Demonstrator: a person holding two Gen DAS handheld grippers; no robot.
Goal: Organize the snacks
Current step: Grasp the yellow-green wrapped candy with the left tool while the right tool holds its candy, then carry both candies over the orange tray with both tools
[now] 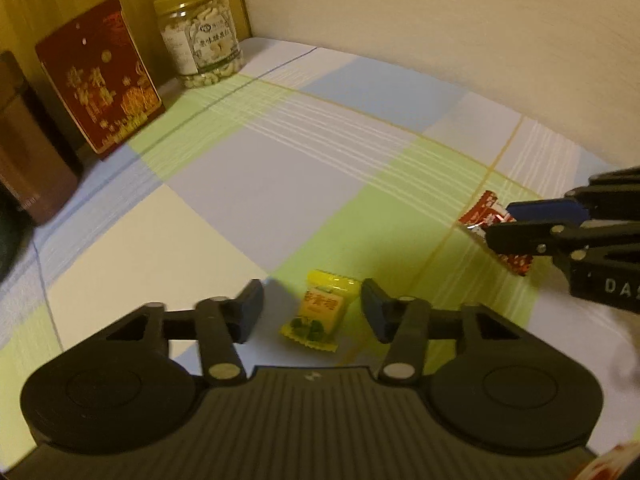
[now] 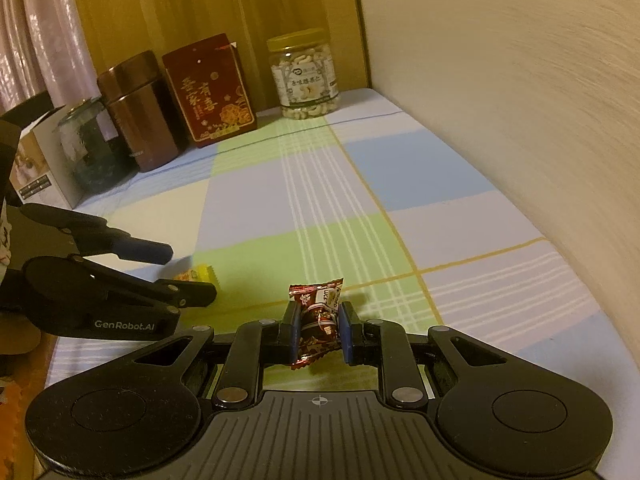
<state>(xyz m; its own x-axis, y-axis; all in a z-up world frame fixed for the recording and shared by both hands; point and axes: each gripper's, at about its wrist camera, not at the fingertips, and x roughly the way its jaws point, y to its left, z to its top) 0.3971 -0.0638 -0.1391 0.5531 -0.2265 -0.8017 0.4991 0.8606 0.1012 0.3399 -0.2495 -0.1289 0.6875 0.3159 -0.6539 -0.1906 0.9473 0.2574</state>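
On the left, our left gripper (image 1: pixel 312 310) has its jaws wide open around the small yellow wrapped candy (image 1: pixel 318 312), which lies on the checked cloth (image 1: pixel 248 184). It looks light and crinkly, so we should pinch its fat middle. On the right, our right gripper (image 2: pixel 319 330) squeezes the little red-brown wrapped candy (image 2: pixel 316 320), lifted near us.
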